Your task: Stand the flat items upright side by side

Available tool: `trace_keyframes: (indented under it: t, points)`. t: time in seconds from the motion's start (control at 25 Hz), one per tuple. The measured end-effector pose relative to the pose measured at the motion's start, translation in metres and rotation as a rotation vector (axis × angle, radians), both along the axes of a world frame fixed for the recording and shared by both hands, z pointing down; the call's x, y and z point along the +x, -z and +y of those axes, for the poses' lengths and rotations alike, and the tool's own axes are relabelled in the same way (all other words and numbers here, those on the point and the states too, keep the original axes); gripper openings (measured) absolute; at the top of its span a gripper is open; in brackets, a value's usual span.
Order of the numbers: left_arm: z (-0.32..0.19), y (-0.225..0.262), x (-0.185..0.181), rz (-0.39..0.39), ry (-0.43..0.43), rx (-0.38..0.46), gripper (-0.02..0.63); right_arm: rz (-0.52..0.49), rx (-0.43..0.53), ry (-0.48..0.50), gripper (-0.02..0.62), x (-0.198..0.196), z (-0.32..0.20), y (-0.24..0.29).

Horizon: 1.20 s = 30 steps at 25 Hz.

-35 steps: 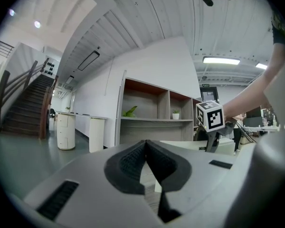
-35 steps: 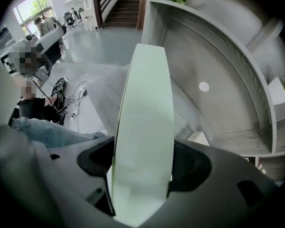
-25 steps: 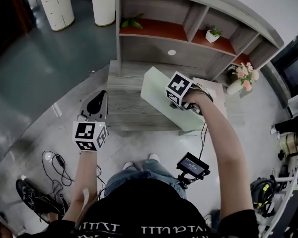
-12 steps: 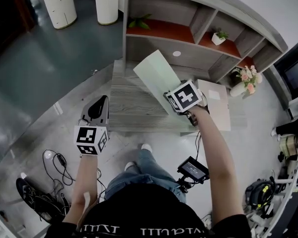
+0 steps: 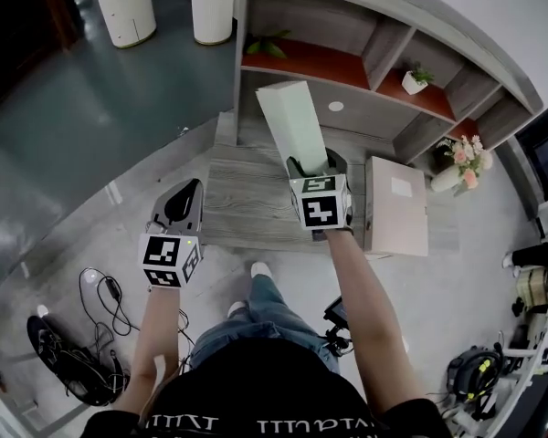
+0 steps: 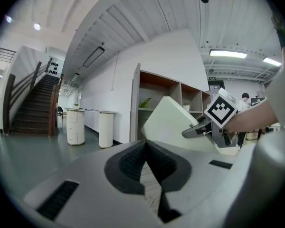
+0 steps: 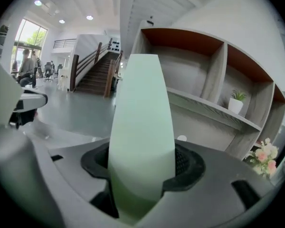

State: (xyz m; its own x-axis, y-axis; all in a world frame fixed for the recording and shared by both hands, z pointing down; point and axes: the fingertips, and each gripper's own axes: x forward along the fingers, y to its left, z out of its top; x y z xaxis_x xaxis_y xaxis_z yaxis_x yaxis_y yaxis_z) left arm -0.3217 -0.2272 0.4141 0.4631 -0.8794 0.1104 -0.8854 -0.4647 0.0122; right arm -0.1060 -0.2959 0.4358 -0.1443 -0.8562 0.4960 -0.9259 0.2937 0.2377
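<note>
My right gripper (image 5: 312,164) is shut on the near end of a pale green flat box (image 5: 292,121), which it holds raised and nearly on end above the low grey wood table (image 5: 247,199). In the right gripper view the box (image 7: 141,122) fills the gap between both pads. A beige flat box (image 5: 395,203) lies flat on the table's right end. My left gripper (image 5: 187,190) hovers at the table's left edge, jaws shut and empty (image 6: 145,145). From the left gripper view I see the green box (image 6: 173,125) and the right gripper (image 6: 204,127).
A grey shelf unit (image 5: 347,62) with red-brown shelves stands behind the table, holding a small potted plant (image 5: 414,80) and green leaves (image 5: 267,46). A vase of flowers (image 5: 461,162) sits at the right. Cables (image 5: 82,336) lie on the floor at the left.
The right gripper has swung the green box from a low slant across the table up to a near-upright pose, shifting left and toward the shelves. The left gripper has stayed in place.
</note>
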Motion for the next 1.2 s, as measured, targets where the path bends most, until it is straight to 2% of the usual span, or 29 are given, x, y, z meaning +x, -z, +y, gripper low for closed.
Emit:
trace_keyframes:
  t: [0.12, 0.32, 0.52, 0.76, 0.96, 1.08, 1.2]
  points:
    - [-0.005, 0.002, -0.007, -0.006, 0.029, 0.004, 0.012, -0.052, 0.077, -0.052, 0.282, -0.008, -0.009, -0.001]
    - [-0.012, 0.001, -0.015, -0.010, 0.070, -0.001, 0.012, -0.001, 0.198, -0.078, 0.283, -0.029, -0.012, -0.007]
    - [-0.012, -0.012, -0.018, -0.032, 0.084, -0.035, 0.011, 0.005, 0.302, -0.091, 0.282, -0.041, -0.011, -0.013]
    - [-0.015, -0.021, -0.021, -0.042, 0.091, -0.054, 0.012, -0.076, 0.396, -0.107, 0.284, -0.033, 0.004, -0.018]
    - [-0.019, -0.026, -0.007, -0.043, 0.062, -0.065, 0.012, -0.159, 0.384, -0.170, 0.285, -0.013, 0.015, -0.028]
    - [-0.018, -0.027, 0.004, -0.050, 0.028, -0.063, 0.012, -0.225, 0.305, -0.241, 0.287, 0.003, 0.021, -0.042]
    - [-0.018, -0.028, 0.013, -0.052, 0.005, -0.060, 0.012, -0.267, 0.215, -0.266, 0.287, 0.013, 0.022, -0.057]
